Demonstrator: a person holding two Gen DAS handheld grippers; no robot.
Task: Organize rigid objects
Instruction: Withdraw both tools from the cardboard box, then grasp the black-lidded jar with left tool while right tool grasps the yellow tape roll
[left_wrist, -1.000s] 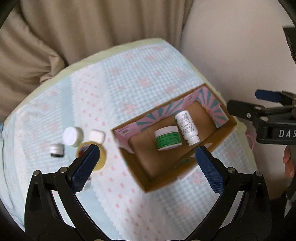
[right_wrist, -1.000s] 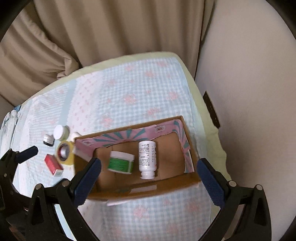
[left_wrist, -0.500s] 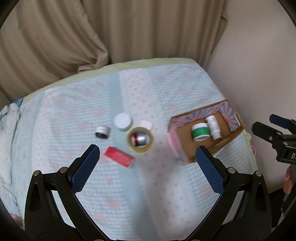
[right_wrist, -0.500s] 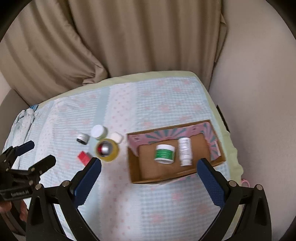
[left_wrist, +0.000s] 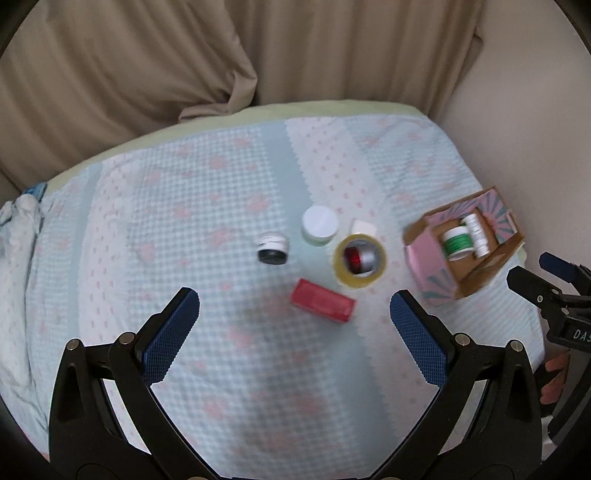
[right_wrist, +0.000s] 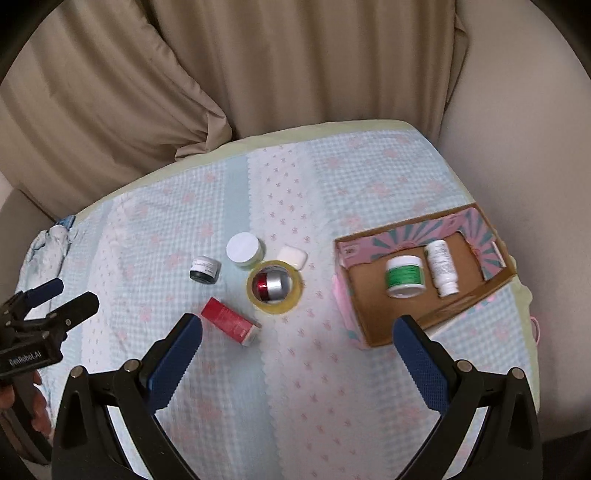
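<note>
A cardboard box (right_wrist: 436, 321) with pink patterned flaps lies at the right of the cloth, holding a green-labelled jar (right_wrist: 404, 277) and a white bottle (right_wrist: 441, 267). Left of it sit a tape roll (right_wrist: 275, 286) with a silver and red can inside, a red box (right_wrist: 229, 320), a white-lidded jar (right_wrist: 245, 250), a small black jar (right_wrist: 204, 269) and a white case (right_wrist: 292, 256). My left gripper (left_wrist: 293, 319) hangs open above the red box (left_wrist: 323, 301). My right gripper (right_wrist: 295, 347) is open too, raised between the red box and the cardboard box (left_wrist: 463, 280).
A blue and pink patterned cloth (right_wrist: 332, 177) covers the table. Beige curtains (right_wrist: 258, 62) hang behind it and a pale wall stands to the right. A bundle of fabric (left_wrist: 18, 221) lies at the left edge. A hand (right_wrist: 35, 402) holds the left gripper's handle.
Both grippers have pulled back and up from the cardboard box, and the left view has swung left onto the loose items. Both stay open and hold nothing.
</note>
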